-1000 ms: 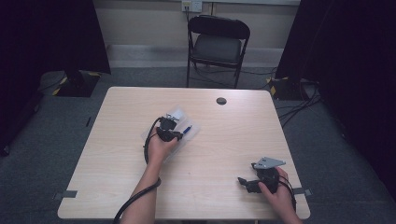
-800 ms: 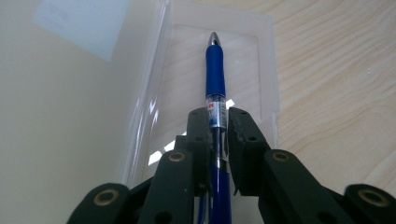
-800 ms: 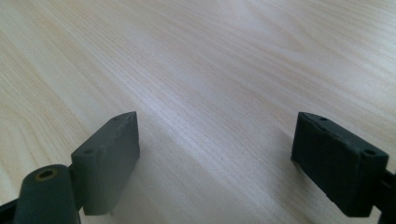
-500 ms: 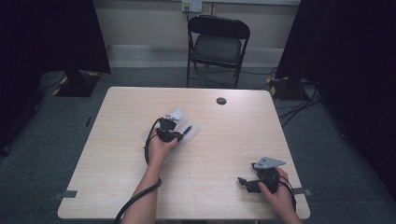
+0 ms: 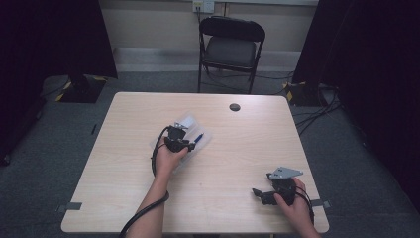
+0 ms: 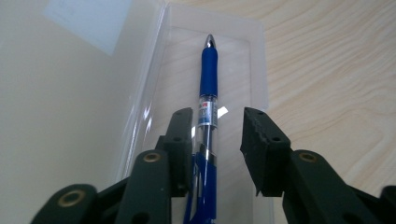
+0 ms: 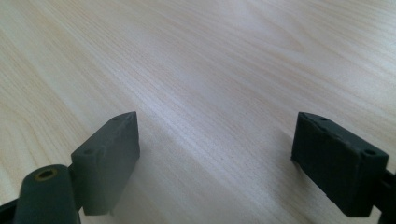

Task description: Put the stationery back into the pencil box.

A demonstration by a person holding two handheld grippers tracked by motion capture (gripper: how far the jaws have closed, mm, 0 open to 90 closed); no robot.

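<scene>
Near the middle of the wooden table (image 5: 119, 163), slightly toward the person's left, the left gripper (image 5: 184, 144) sits low over a clear plastic case (image 5: 189, 120) that lies open on the tabletop. From the left gripper view, a blue pen (image 6: 208, 79) lies lengthwise in the case's shallow tray, its metal tip pointing away from the camera and its blue grip section just behind the tip. The left gripper (image 6: 217, 135) has just been opening its jaws: the pen's clear barrel lies between them, against the left-hand jaw, while the right-hand jaw stands clear of it with a gap, so the pen is released and rests in the tray. The case's lid stands up along the left side of that view, with a pale label on it. Toward the near right corner of the table, well apart from the case, the right gripper (image 5: 265, 195) rests in the person's right hand (image 5: 297, 210). In its own view the right gripper (image 7: 217, 158) has its jaws spread wide over bare wood grain, with nothing between them.
</scene>
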